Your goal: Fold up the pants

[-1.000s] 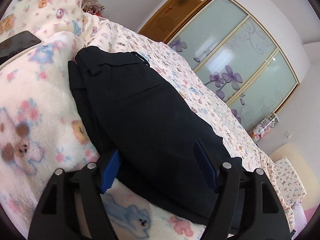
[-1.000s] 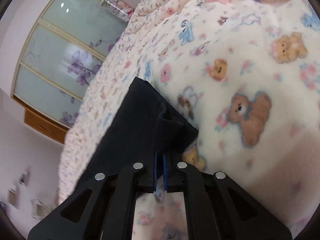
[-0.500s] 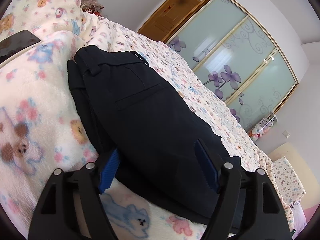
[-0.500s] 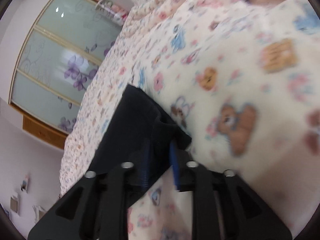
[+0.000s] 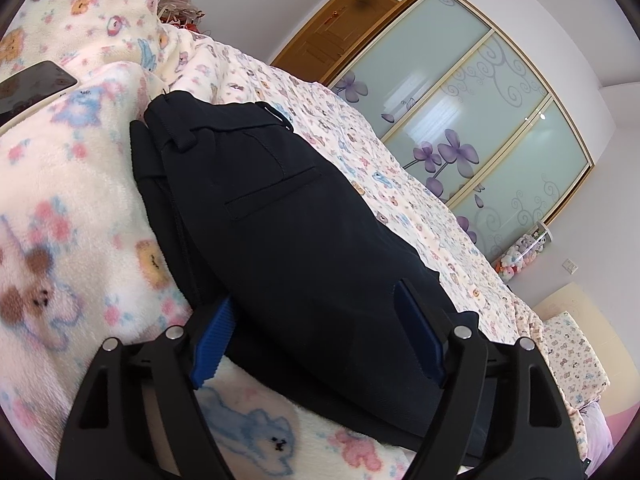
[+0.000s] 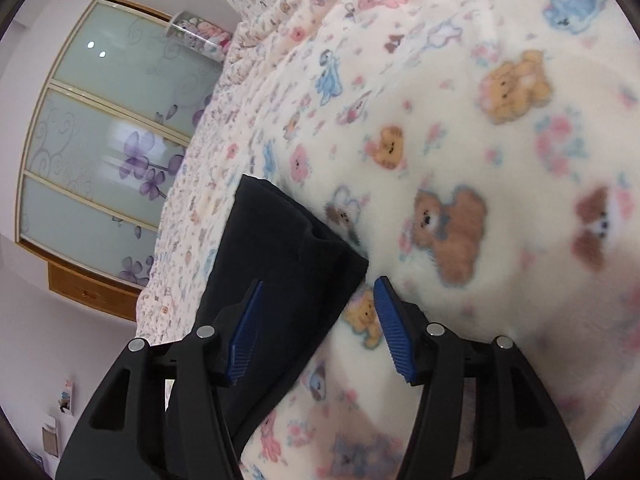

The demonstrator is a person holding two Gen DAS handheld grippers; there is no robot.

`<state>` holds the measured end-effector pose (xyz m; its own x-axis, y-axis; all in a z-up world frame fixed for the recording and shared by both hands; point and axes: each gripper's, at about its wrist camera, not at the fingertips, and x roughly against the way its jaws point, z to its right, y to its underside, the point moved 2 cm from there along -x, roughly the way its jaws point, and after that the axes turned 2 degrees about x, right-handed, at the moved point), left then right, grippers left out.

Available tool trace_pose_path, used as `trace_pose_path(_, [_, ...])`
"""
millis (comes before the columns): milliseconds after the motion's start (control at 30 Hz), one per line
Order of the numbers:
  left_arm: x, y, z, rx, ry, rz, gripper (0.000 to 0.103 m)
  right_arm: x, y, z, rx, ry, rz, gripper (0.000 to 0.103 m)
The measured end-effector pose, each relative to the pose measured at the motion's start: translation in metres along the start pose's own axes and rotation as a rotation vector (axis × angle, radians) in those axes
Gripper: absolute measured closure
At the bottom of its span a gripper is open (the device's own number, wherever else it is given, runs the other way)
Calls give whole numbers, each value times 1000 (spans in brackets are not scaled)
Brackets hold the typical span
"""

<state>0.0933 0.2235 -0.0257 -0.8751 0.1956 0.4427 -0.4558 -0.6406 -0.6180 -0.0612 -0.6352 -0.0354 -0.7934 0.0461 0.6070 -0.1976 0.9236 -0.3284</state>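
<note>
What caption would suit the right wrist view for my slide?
Right gripper with jaws opening above a corner of the folded black fabric pants on a cream fleece teddy-bear blanket.

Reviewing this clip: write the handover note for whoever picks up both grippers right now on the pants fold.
Left gripper: jaws wide and opening, straddling the near edge of the folded pants, not pressing on the cloth.
Right gripper: jaws opening, pads clear of the fabric; the corner of the pants lies between them, loose.
Pants: dark, folded into a compact stack on the teddy-bear blanket, waistband and back pocket on top. A phone lies on the blanket beyond.
Done: the fold looks laid down and released.
Left: probably draw both grippers back, check that the edges line up, and smooth or fold again if a smaller bundle is wanted.
</note>
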Motion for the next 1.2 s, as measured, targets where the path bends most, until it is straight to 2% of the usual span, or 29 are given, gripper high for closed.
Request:
trace_pose_path(133, [0,0,0,0,1,0,25,-9,2,-1,34,13,-13,53])
trace_pose_path(167, [0,0,0,0,1,0,25,-13,0,3,20,17,-16,63])
trace_pose_path(200, [0,0,0,0,0,0,25,-15,0,11,-15,14,-15,67])
trace_pose_path(333, [1,0,0,2,7,-1,25,-12,-1,25,-80,-110,6,78])
trace_pose_path(467, [1,-1,0,4,10,-1,24,4,3,25,-95,-227,48,82])
trace_pose_path(567, [0,0,1,9,18,-1,24,17,1,10,-30,-249,96,88])
trace_pose_path(700, [0,0,1,10,21,-2,23,35,5,-22,114,-268,171,89])
trace_pose_path(833, [2,-1,1,14,46,3,20,41,11,-48,227,-263,208,89])
trace_pose_path(967, [23,-4,-1,64,112,70,19,34,9,-58,252,-253,198,89])
trace_pose_path(1000, [29,-6,-1,77,123,95,15,32,8,-58,253,-248,198,89])
trace_pose_path(1133, [70,-11,1,85,186,278,3,30,10,-52,241,-234,196,89])
trace_pose_path(1200, [77,-12,4,70,214,317,2,27,10,-50,241,-226,192,89])
